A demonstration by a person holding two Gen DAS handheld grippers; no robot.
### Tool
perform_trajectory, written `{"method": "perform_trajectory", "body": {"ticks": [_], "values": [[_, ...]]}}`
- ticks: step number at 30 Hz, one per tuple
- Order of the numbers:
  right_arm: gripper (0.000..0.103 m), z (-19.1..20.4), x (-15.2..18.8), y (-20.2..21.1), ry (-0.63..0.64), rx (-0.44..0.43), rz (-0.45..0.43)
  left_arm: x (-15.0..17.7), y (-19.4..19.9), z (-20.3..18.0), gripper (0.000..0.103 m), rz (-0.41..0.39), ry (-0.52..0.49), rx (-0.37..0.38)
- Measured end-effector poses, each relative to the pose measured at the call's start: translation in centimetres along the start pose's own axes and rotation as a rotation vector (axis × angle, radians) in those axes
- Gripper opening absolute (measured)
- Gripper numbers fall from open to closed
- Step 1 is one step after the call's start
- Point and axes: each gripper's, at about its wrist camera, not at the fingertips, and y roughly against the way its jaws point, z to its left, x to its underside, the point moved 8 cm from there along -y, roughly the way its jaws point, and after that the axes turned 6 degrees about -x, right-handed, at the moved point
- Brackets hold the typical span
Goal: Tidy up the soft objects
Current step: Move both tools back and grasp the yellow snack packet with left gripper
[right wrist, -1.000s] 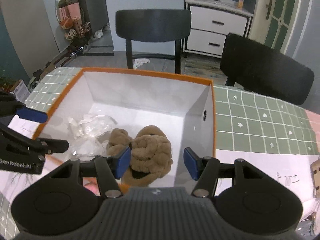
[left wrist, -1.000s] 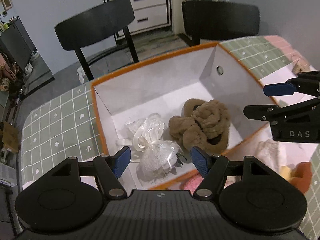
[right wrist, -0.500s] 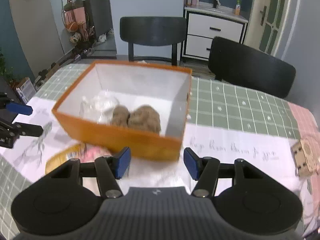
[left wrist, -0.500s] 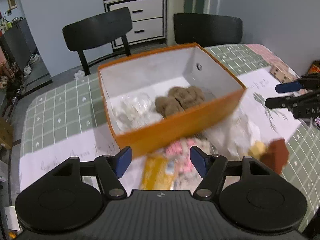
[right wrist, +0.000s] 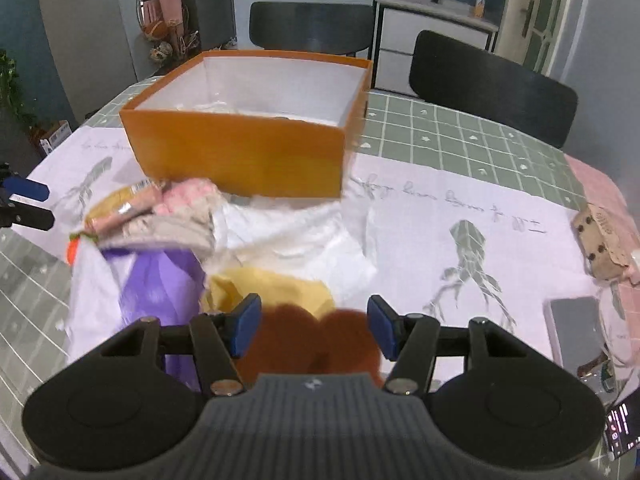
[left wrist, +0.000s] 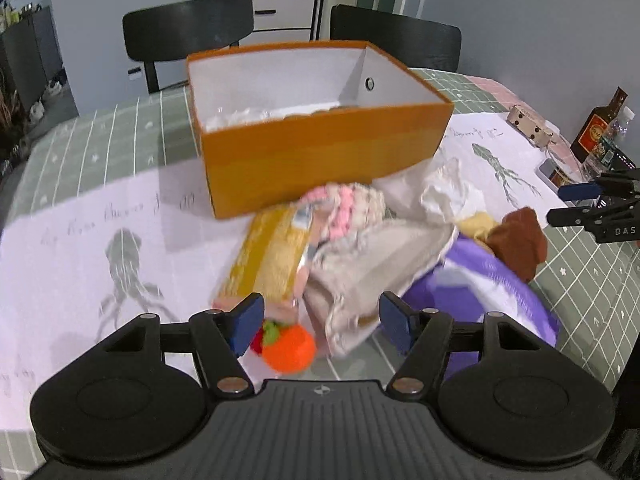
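An orange box (left wrist: 320, 160) with a white inside stands at the back of the table; white plastic shows just over its rim. In front of it lies a heap of soft things: a yellow packet (left wrist: 272, 256), a pink knit piece (left wrist: 344, 208), beige cloth (left wrist: 360, 280), a purple item (left wrist: 492, 292), a brown plush (left wrist: 520, 240) and an orange ball toy (left wrist: 288, 346). My left gripper (left wrist: 320, 320) hovers open over the beige cloth. My right gripper (right wrist: 312, 324) is open above the brown plush (right wrist: 312, 344), beside yellow cloth (right wrist: 272, 284).
Two black chairs (left wrist: 188, 28) stand behind the table, with a white dresser beyond. On the right are a dotted cardboard cube (right wrist: 600, 236), a dark bottle (left wrist: 596, 128) and a phone (right wrist: 624, 428). A crumpled white bag (right wrist: 304, 236) spreads between the box and the heap.
Both grippers have pulled back from over the box to the heap in front of it. The box now sits farther off. Neither gripper has taken anything.
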Motion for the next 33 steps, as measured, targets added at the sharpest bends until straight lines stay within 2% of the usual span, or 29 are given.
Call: {"method": "perform_trajectory", "body": {"ticks": [5,12,15,18,21,31,33], "values": [[0.059,-0.8,2.2,0.3,0.004,0.013,-0.032,1.5,-1.2,0.5,0.078,-0.011,-0.013,0.0],[0.059,-1.7,3.8,-0.2,-0.012,0.009,-0.042,0.1,-3.3,1.9,0.082,-0.025,-0.005,-0.038],[0.059,-1.7,4.3,-0.8,-0.015,0.007,-0.029,0.0,-4.9,1.7,0.083,0.006,-0.058,-0.062],[0.059,-1.6,4.7,-1.5,0.006,0.018,-0.011,0.2,-6.7,1.2,0.083,0.042,-0.143,-0.141],[0.059,-1.6,4.9,-1.8,0.006,0.01,-0.003,0.1,-7.8,0.8,0.083,0.051,-0.194,-0.176],[0.059,-1.1,5.4,-2.5,0.01,0.001,0.008,-1.3,-9.8,0.9,0.082,0.046,-0.213,-0.184],[0.059,-0.8,5.5,-2.7,0.028,0.0,0.014,-1.4,-10.0,1.3,0.075,0.045,-0.198,-0.176]]}}
